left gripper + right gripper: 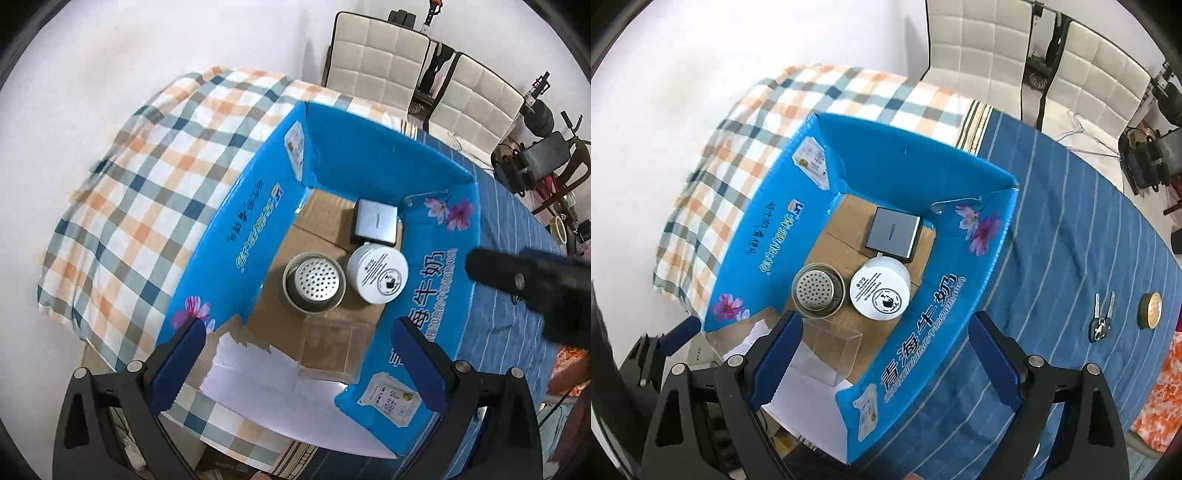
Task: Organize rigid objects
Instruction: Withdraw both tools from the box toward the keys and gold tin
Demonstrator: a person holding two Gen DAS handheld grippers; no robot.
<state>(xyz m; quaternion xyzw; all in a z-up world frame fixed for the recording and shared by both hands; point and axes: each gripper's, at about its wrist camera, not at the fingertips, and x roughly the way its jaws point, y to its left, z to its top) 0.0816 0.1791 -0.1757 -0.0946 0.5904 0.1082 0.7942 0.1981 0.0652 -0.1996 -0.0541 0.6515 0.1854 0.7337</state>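
An open blue cardboard box (229, 236) (964, 280) stands on the table. Inside it are a metal strainer cup (314, 283) (818, 291), a white round jar (377, 273) (880, 288), a grey flat device (376, 221) (894, 233) and a clear plastic box (328, 345) (831, 345). My left gripper (297, 363) is open and empty above the box's near end. My right gripper (886, 354) is open and empty above the box's near right wall; it shows as a dark blur in the left wrist view (532, 284). Keys (1102, 317) and a small round tin (1149, 310) lie on the blue striped cloth (1071, 229) at right.
A plaid cloth (140, 192) (738, 155) covers the table's left part. Two white padded chairs (380, 55) (979, 44) stand behind the table. A wire hanger (1082, 136) lies at the far edge. An orange patterned cloth (1160, 398) is at right.
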